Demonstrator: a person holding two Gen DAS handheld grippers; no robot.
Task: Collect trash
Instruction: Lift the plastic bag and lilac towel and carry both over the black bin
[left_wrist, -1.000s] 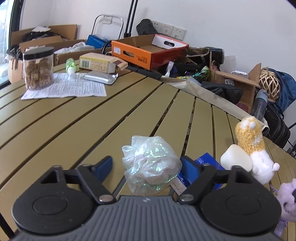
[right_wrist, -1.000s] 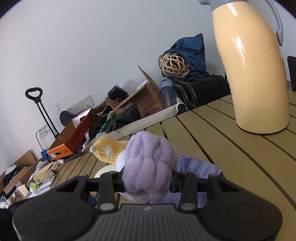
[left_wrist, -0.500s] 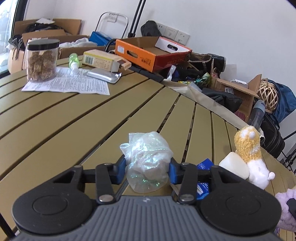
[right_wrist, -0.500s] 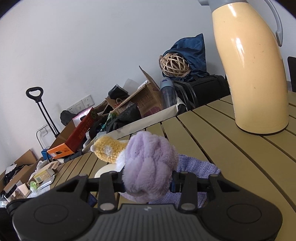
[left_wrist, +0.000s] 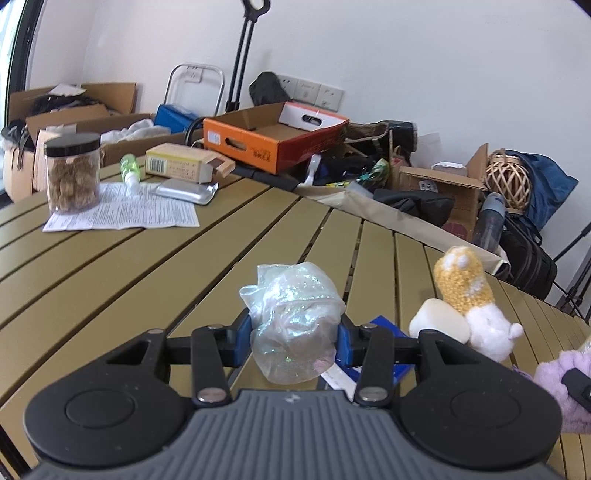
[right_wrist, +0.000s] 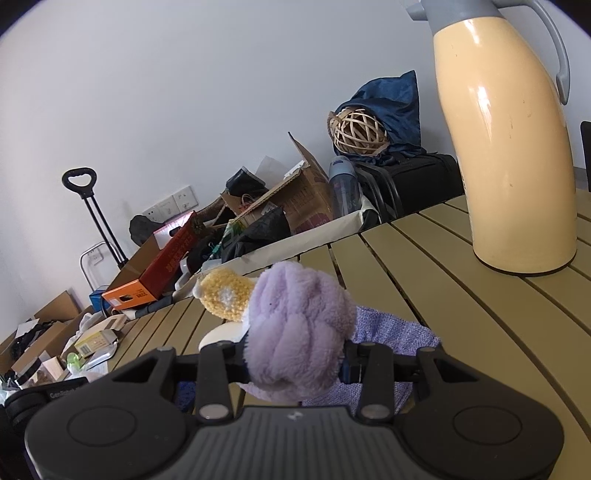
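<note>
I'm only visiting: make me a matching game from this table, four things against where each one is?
Things:
1. crumpled plastic bag
2. purple plush toy
3. jar of snacks
4. cream thermos jug

Places:
A. on the printed paper sheet
B. upright on the slatted table, nothing gripping it
C. between the left gripper fingers
D. between the right gripper fingers

Pairs: 1-C, 2-D, 3-A, 4-B

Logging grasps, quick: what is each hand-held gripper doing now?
Left hand-held gripper: closed on the crumpled plastic bag.
Right hand-held gripper: closed on the purple plush.
</note>
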